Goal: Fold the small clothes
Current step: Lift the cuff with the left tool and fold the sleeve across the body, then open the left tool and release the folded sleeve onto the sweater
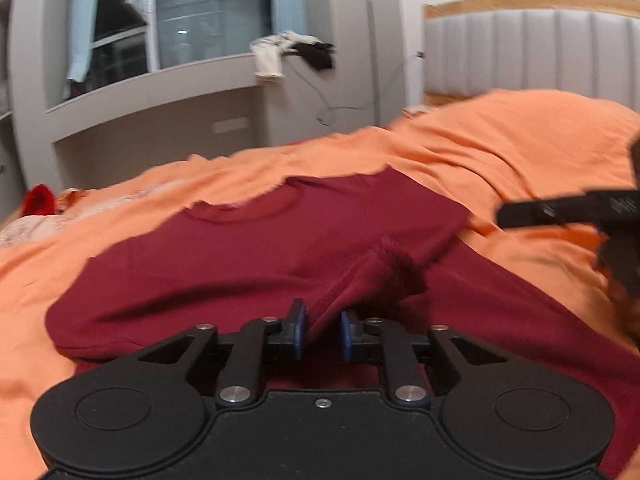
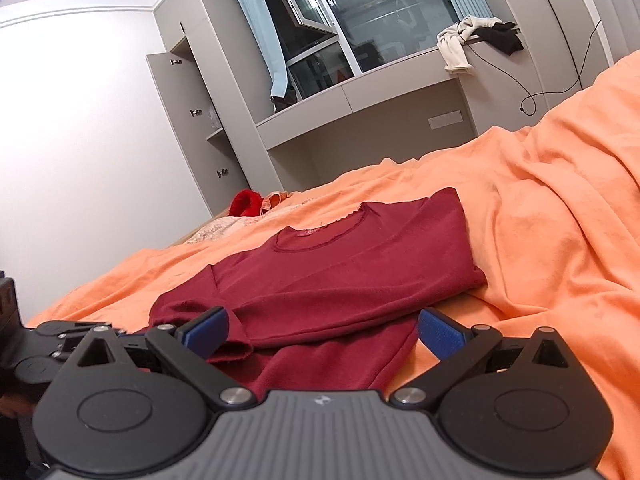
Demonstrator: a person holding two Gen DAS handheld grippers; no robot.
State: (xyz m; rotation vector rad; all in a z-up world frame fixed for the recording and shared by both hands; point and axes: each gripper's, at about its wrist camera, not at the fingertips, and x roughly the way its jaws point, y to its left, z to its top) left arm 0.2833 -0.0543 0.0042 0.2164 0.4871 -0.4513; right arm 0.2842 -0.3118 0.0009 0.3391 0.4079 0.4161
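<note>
A dark red long-sleeved shirt (image 1: 224, 264) lies on the orange bedspread (image 1: 500, 148), neckline away from me, its right side folded in over the body. My left gripper (image 1: 323, 332) is shut on a red sleeve cuff (image 1: 372, 276) and holds it raised above the shirt. My right gripper (image 2: 320, 332) is open and empty, low over the shirt's (image 2: 344, 276) lower part. It also shows at the right edge of the left wrist view (image 1: 568, 208).
A bright red item (image 2: 246, 202) lies at the far end of the bed. White and black clothes (image 2: 476, 40) hang over the grey window ledge, with a cable running down. A padded headboard (image 1: 532, 52) stands at the right. A grey cabinet (image 2: 192, 120) stands by the wall.
</note>
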